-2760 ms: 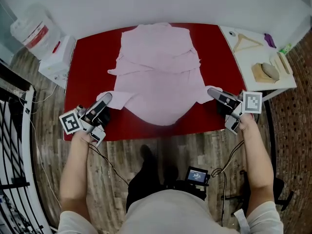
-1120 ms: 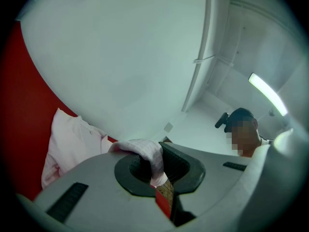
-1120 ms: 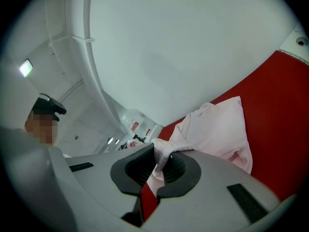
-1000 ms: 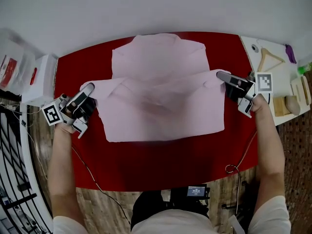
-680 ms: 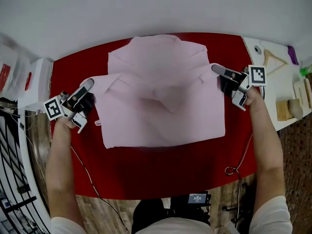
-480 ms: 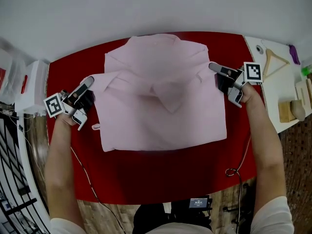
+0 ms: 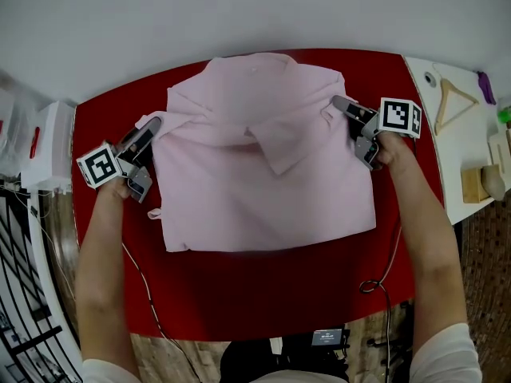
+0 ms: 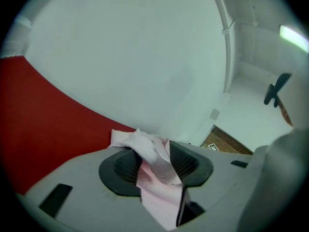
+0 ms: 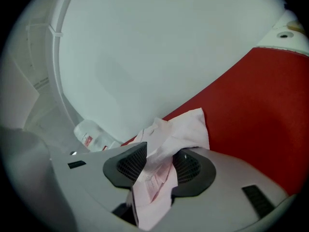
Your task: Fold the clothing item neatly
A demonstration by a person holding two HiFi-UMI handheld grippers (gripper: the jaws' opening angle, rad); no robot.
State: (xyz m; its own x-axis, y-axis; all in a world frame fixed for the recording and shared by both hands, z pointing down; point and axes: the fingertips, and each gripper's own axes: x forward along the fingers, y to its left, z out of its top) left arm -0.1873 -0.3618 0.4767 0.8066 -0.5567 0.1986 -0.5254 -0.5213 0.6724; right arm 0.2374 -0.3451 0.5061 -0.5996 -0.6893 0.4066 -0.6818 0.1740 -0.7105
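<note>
The pink shirt (image 7: 263,166) lies doubled over on the red tabletop (image 7: 263,290), so one fold looks done, while the left claw (image 7: 150,128) and right claw (image 7: 343,105) have just been opening, cloth corners loose between spread jaws, with narrower folds probably left.

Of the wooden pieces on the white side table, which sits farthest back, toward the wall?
The clothes hanger, the open triangular frame; the solid blocks lie nearer the person.

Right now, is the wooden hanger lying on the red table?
No, the hanger lies on the white side table, beyond the red table's right edge.
</note>
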